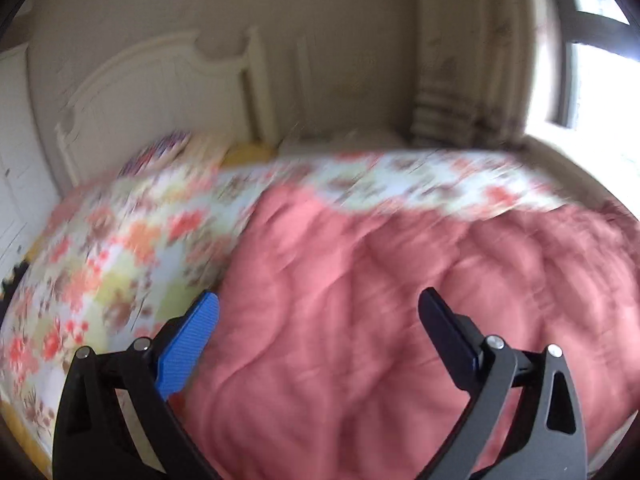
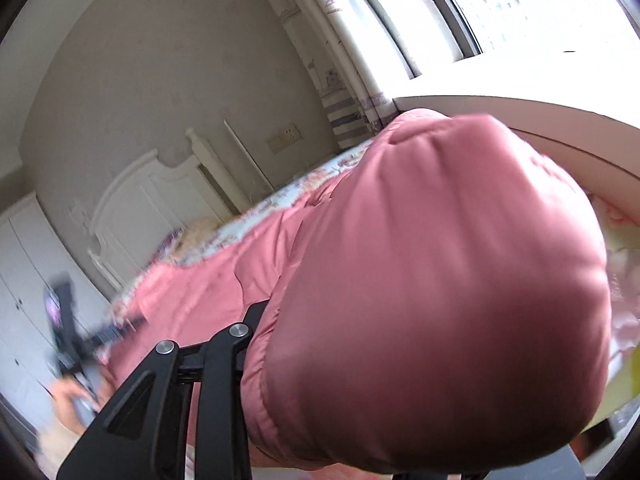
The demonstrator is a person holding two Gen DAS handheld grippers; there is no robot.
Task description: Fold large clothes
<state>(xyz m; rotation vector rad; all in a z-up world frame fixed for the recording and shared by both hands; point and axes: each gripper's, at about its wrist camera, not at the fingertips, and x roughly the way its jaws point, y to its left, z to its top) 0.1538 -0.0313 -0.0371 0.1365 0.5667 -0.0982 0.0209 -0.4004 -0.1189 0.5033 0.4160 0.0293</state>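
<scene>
Right wrist view: your right claw was clamped on the puffy pink jacket.
Left claw: gaped wide, empty.
Handling: soft, slippery; take hold at 6 o'clock hem.

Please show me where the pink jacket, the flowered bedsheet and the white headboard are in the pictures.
pink jacket (image 1: pixel 360 300): left wrist view, quilted middle.
flowered bedsheet (image 1: pixel 112 264): left wrist view, left part of it.
white headboard (image 1: pixel 160 92): left wrist view, its panel.

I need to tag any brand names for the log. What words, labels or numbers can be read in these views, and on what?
None can be read. The pink padded garment shows no label. The floral bedcover and patterned curtain carry only pictures, blurred.
</scene>
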